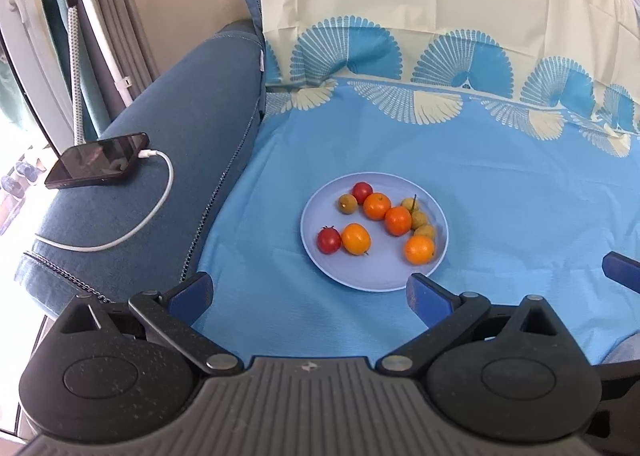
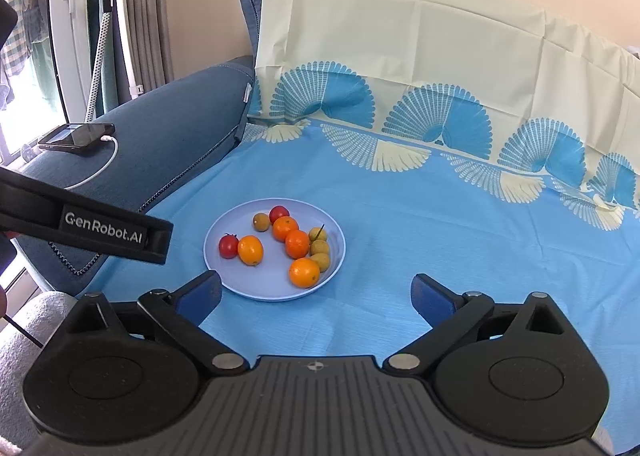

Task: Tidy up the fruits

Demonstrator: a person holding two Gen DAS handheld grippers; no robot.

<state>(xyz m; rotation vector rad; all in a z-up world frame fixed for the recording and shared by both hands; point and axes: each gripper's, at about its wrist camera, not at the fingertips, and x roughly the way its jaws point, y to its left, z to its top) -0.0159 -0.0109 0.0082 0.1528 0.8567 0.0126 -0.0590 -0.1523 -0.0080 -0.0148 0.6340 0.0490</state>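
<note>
Left wrist view: the plate point(image 1: 320, 268) of mixed fruits point(image 1: 376, 206) — 4 orange, 2 red, 4 small yellow-green — lies on the blue cloth point(image 1: 520, 216) straight ahead of the left hand-held gripper point(image 1: 310, 292), its near rim between the fingertips. The jaws stand wide apart, released, holding nothing.

Right wrist view: the plate point(image 2: 224, 272) sits ahead and left of the right hand-held gripper point(image 2: 316, 292), just beyond its left fingertip. It too is spread wide and empty — the left one looks better lined up.
</note>
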